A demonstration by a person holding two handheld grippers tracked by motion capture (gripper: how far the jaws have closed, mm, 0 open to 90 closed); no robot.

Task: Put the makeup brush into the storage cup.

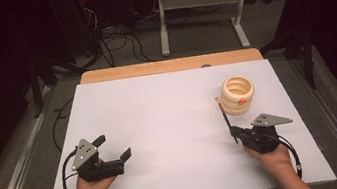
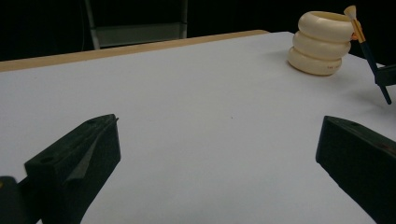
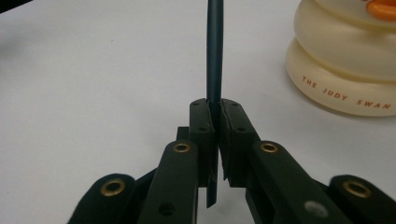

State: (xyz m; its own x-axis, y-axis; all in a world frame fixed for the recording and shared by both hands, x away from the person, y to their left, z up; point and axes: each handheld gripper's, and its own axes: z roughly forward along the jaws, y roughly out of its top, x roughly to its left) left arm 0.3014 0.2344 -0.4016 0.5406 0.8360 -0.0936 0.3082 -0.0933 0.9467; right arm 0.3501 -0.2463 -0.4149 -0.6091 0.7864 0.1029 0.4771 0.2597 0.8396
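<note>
From the high view, I saw my right gripper [image 1: 240, 135] at about four o'clock on the white bench [image 1: 171, 124], its fingers pinching a thin dark-handled brush [image 1: 226, 121] that slanted up toward the cream ribbed ring-stacked holder [image 1: 238, 95] at two o'clock. My left gripper [image 1: 112, 147] sat at eight o'clock, fingers spread with nothing between them.

In the left gripper view, its fingers [image 2: 79, 161] stood wide apart over bare bench; the holder [image 2: 322, 43] lay at one o'clock, the brush [image 2: 369, 53] leaning beside it.

In the right gripper view, the fingers [image 3: 201, 123] pressed onto the brush handle [image 3: 215, 51], the holder [image 3: 341, 60] at two o'clock.
</note>
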